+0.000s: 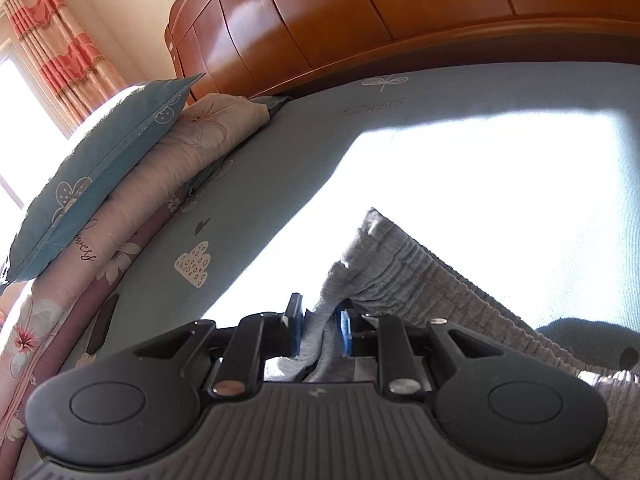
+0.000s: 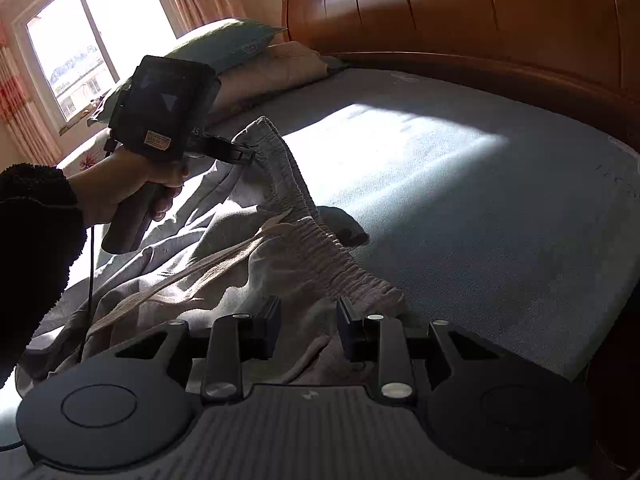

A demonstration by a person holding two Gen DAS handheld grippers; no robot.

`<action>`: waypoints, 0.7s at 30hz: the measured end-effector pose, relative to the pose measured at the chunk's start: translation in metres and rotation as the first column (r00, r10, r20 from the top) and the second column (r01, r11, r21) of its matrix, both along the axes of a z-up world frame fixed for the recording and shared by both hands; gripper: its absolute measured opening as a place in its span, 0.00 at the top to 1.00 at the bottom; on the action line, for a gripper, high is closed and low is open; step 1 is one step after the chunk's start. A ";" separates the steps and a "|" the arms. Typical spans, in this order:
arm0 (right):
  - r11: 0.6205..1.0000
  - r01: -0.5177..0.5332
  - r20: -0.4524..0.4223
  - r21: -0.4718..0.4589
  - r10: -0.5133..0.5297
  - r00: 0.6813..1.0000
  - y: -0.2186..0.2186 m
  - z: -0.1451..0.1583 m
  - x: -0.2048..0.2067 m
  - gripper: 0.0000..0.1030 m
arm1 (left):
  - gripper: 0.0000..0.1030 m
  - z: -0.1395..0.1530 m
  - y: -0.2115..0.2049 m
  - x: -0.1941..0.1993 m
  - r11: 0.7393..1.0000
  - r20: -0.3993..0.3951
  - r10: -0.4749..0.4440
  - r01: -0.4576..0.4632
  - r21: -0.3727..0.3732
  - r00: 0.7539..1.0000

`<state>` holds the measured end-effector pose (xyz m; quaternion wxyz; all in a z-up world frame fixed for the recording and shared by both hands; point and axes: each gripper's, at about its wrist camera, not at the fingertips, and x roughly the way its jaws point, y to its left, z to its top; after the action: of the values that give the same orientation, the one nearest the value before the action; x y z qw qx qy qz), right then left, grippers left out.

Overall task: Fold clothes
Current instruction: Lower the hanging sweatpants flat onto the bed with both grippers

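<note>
Grey sweatpants [image 2: 312, 248] with a gathered elastic waistband lie crumpled on the blue-grey bedsheet [image 2: 480, 200]. In the right wrist view a hand [image 2: 128, 184] holds my left gripper [image 2: 246, 155], which is shut on one end of the waistband and lifts it off the bed. The left wrist view shows that gripper [image 1: 321, 330] with grey cloth pinched between its blue pads and the waistband [image 1: 420, 276] running away to the lower right. My right gripper [image 2: 308, 324] hovers over the waistband's other end. Its jaws stand apart, with cloth below and behind them and nothing pinched.
A wooden headboard [image 2: 480, 20] runs along the far side of the bed. A blue pillow [image 1: 100, 168] lies on a folded floral quilt [image 1: 192, 140] at the left. A bright window [image 2: 80, 40] with pink curtains is behind them. Sunlight falls on bare sheet [image 1: 480, 180] beyond the pants.
</note>
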<state>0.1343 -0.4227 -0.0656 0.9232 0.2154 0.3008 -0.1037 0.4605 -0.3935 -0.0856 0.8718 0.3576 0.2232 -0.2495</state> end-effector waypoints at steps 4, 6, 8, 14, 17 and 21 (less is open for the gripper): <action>0.999 0.042 0.017 0.000 -0.042 0.999 -0.017 -0.006 -0.003 0.57 | 0.80 0.010 -0.005 0.009 0.998 -0.028 0.017 -0.018 -0.054 0.999; 0.998 0.056 0.024 0.023 -0.057 0.998 -0.022 -0.010 -0.003 0.57 | 0.81 0.010 -0.008 0.010 0.998 -0.033 -0.005 0.003 -0.061 0.999; 0.998 0.052 0.034 0.041 -0.053 0.998 -0.023 -0.016 0.002 0.57 | 0.70 0.003 -0.014 0.012 1.000 -0.068 -0.013 0.013 -0.007 0.998; 0.998 -0.008 0.047 0.066 0.005 0.999 -0.010 -0.031 0.007 0.53 | 0.40 0.004 -0.002 -0.002 0.999 -0.085 -0.035 0.037 0.020 0.996; 0.998 -0.049 0.102 0.043 0.044 0.994 -0.001 -0.035 0.005 0.50 | 0.37 0.026 0.014 -0.012 0.998 -0.082 -0.059 0.058 -0.009 0.995; 0.994 -0.103 0.111 0.044 0.097 0.989 0.013 -0.040 0.006 0.48 | 0.33 0.060 0.050 -0.037 0.995 -0.098 -0.098 0.094 -0.042 0.990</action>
<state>0.1400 -0.4096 -0.1055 0.9367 0.2280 0.2629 -0.0380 0.4232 -0.3436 -0.0254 0.8531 0.3385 0.2443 -0.3129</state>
